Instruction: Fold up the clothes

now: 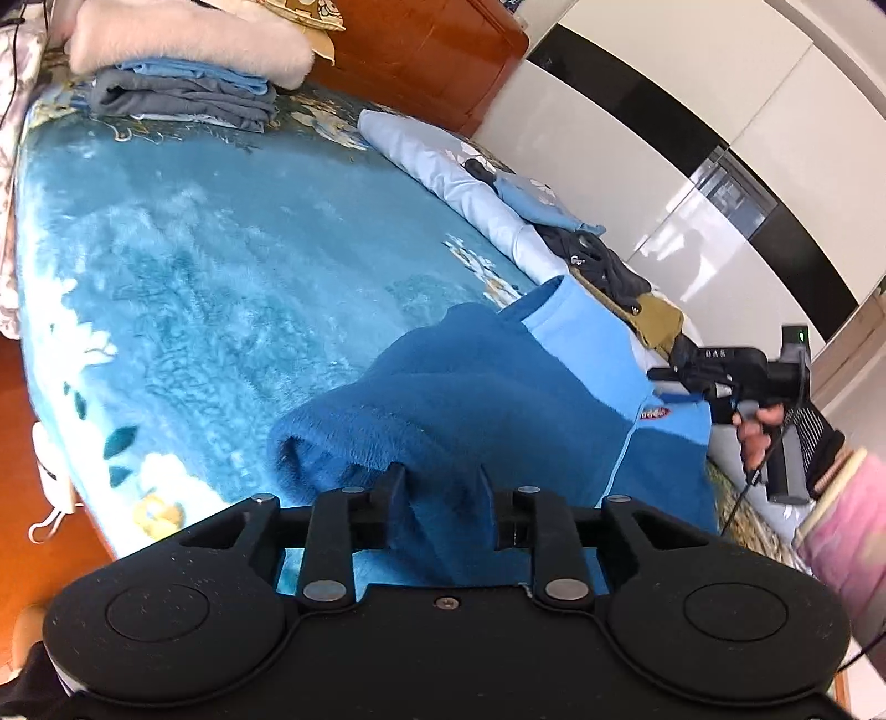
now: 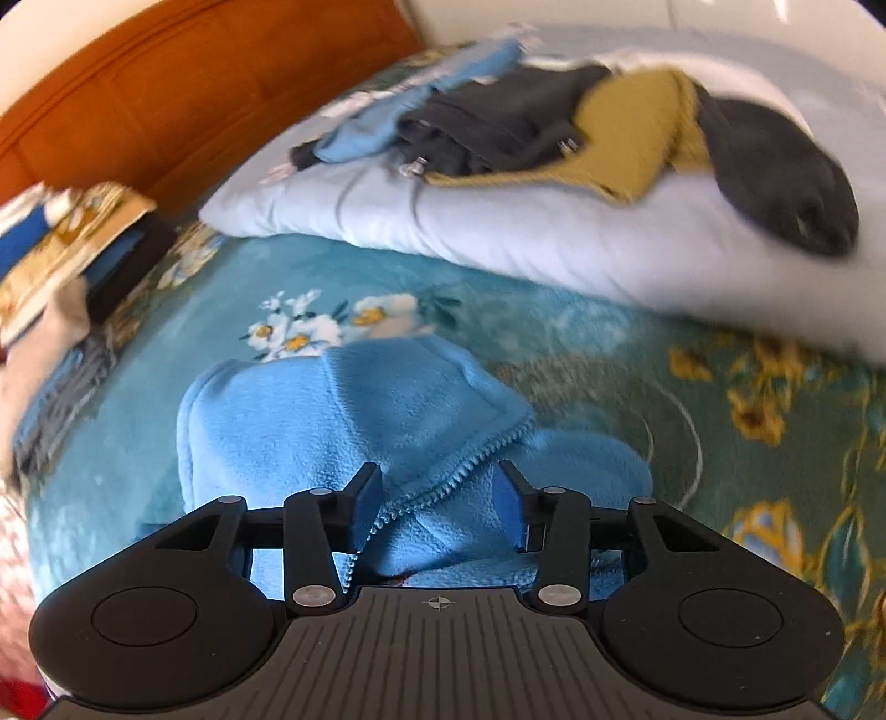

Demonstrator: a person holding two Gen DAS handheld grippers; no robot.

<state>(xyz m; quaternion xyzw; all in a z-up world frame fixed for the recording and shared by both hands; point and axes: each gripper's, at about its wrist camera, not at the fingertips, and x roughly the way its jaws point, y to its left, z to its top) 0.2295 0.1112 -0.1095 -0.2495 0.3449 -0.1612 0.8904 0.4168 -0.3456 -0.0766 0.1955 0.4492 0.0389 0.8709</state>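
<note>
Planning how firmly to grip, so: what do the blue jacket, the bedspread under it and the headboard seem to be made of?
The blue jacket looks like soft fleece: matte, fuzzy nap, with a plastic-looking zip. Both tongs, left and right, have it between their fingers. The bedspread seems a plush, slightly shiny pile with printed flowers. The headboard looks like glossy orange-brown wood or veneer; which one is unclear.

"DAS" on right hand-held gripper (image 1: pixel 673 400)

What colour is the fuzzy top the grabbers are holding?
Blue: the fleece top is dark blue with a lighter blue panel, clearest in the left wrist view.
</note>
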